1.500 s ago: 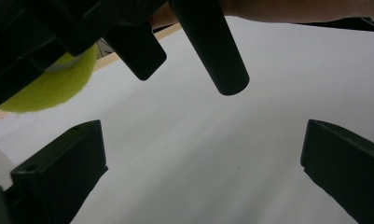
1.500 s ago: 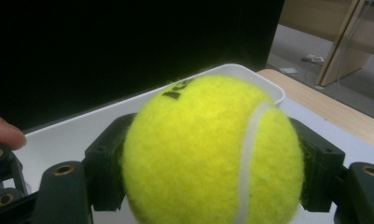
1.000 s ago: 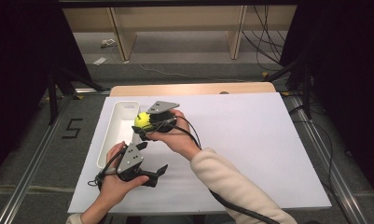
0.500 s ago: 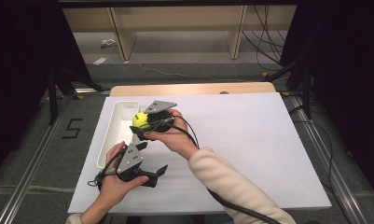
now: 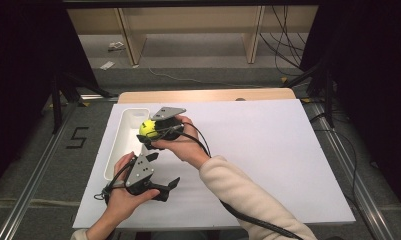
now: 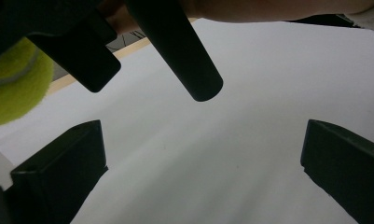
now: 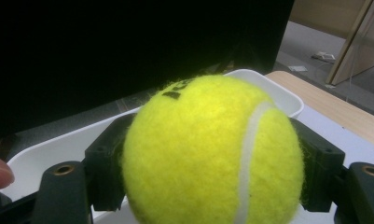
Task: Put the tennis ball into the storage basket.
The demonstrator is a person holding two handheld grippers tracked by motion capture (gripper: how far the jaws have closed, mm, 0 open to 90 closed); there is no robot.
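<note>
Ball (image 5: 148, 128): clamped in your right gripper (image 5: 155, 134) above the tray (image 5: 119, 150) rim, left gripper (image 6: 198, 163) spread wide and empty near the table (image 5: 288, 150) front; let go off-centre and it may strike the rim, bouncing out across the table.

We see a yellow-green tennis ball (image 7: 212, 154) with a white seam, a white tray (image 5: 123, 145), a white tabletop (image 5: 268, 165) and black grippers.

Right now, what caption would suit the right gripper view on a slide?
Right hand-held gripper clamps a yellow tennis ball in front of a white tray.
</note>
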